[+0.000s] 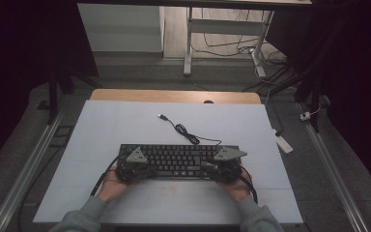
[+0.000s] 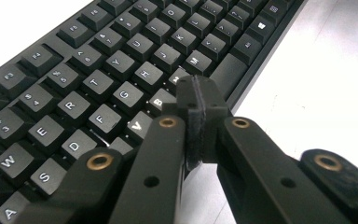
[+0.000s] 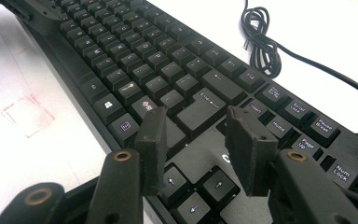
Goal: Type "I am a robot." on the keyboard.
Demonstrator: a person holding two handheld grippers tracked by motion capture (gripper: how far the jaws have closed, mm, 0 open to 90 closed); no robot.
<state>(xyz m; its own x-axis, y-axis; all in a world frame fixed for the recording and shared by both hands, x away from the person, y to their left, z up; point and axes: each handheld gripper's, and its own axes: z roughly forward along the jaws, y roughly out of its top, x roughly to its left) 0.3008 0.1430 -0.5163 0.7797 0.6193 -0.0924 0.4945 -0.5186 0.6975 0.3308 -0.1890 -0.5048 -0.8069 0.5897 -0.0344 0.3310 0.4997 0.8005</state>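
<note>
With the left tool (image 2: 196, 100) pressed together above the keyboard (image 2: 121, 70) and the right tool (image 3: 193, 135) spread, typing seems underway; next, press one key squarely.

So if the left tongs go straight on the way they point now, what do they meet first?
Probably the keyboard: the shut left tongs point down at its lower letter row, near the B, N and M keys. Whether they already touch a key is unclear.
</note>
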